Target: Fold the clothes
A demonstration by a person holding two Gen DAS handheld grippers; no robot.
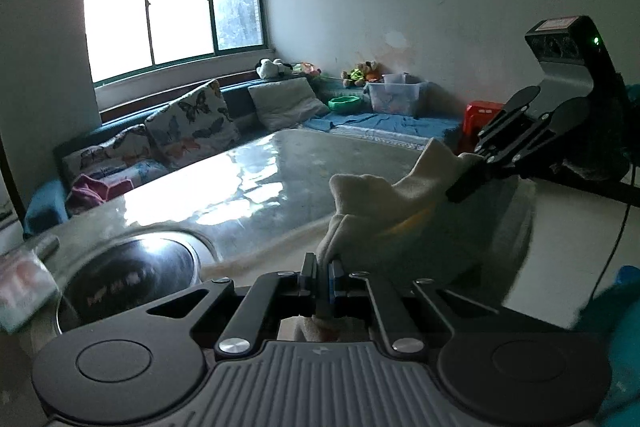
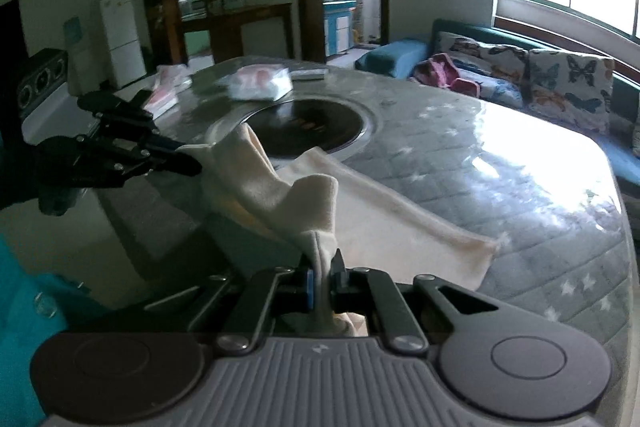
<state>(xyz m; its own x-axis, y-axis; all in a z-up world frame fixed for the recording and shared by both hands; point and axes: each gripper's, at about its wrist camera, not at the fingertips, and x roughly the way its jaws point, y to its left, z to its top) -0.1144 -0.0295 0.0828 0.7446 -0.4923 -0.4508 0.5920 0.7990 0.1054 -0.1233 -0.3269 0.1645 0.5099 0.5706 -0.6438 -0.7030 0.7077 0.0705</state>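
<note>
Both grippers are clamped on the same cream garment (image 2: pixel 308 195). Left gripper (image 1: pixel 323 281) has its jaws pinched together on one bunched corner; right gripper (image 2: pixel 322 277) has its jaws pinched on another, the cloth squeezed thin between the pads. The near edge hangs lifted between the two grips, while the far part lies flat on the round quilted table (image 2: pixel 500 163), its far end near the dark induction hob (image 2: pixel 308 127) set into the tabletop. Judgement: early stage. The edge is picked up but no fold is laid; no crease or stacked layer shows. Left to do: carry the held edge over the flat part, release, smooth, repeat. Tissue packs (image 2: pixel 260 83) sit beyond the hob, clear of the cloth.
</note>
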